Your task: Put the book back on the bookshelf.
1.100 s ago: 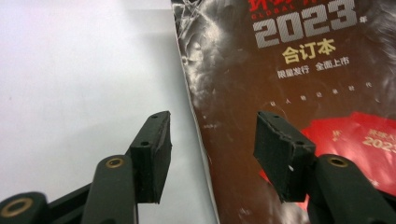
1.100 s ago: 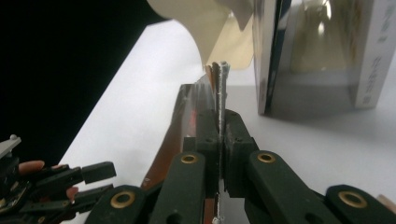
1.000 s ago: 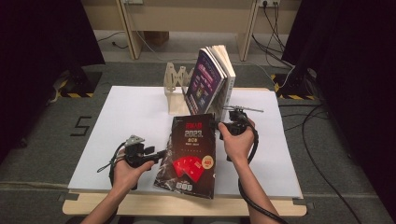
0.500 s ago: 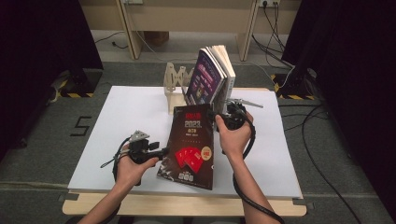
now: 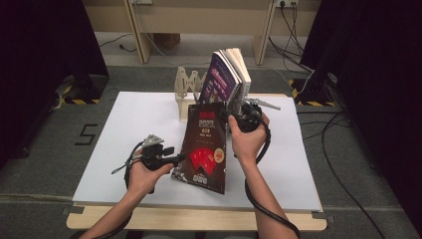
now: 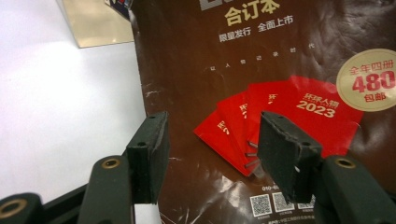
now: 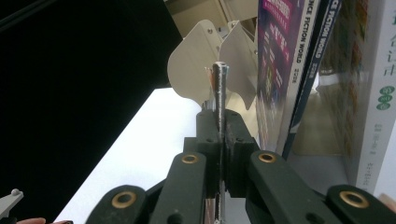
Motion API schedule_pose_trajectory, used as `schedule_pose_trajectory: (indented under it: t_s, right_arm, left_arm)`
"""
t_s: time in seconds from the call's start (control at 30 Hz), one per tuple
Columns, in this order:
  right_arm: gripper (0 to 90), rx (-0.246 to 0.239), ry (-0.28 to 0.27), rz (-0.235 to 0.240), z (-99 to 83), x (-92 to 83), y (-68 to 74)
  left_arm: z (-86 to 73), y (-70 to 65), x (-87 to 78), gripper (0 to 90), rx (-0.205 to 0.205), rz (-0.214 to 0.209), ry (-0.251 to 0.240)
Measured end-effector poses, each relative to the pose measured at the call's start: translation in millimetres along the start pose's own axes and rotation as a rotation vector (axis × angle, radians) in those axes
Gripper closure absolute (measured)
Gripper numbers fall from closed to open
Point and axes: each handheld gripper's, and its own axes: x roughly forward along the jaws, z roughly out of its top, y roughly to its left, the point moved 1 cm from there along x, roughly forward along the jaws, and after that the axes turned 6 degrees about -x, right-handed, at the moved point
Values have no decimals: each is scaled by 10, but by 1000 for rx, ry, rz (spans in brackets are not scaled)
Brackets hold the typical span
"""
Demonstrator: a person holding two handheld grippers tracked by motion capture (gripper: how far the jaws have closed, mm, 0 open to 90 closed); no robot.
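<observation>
A dark brown magazine (image 5: 204, 149) with red cards on its cover is tilted up off the white board (image 5: 124, 119), its lower end near the front. My right gripper (image 5: 230, 115) is shut on its upper right edge; in the right gripper view that thin edge (image 7: 219, 88) stands pinched in my right gripper (image 7: 219, 126). My left gripper (image 5: 179, 158) is at the magazine's lower left edge. In the left gripper view my left gripper (image 6: 212, 135) is open, facing the cover (image 6: 280, 70) without pressing on it.
A wooden book rack (image 5: 186, 84) stands at the back of the board, with several books (image 5: 224, 79) leaning in it right behind the magazine. Its pale fins (image 7: 191, 65) and the book spines (image 7: 285, 60) are close ahead of my right gripper. Dark floor surrounds the table.
The right gripper has lifted the magazine's upper end, so the magazine stands steeper than before. The left gripper has risen a little and stayed at the lower left edge.
</observation>
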Motion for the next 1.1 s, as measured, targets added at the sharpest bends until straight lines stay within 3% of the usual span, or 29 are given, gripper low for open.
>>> schedule_pose_trajectory:
  t_s: [0.47,1.1]
  right_arm:
    - [876,-20,-22,-13,24,54,95]
    - [875,-29,-114,-32,191,110,290]
  left_arm:
    - [272,-259,45,416,14,-66,-38]
    - [498,-426,27,397,39,-91,-79]
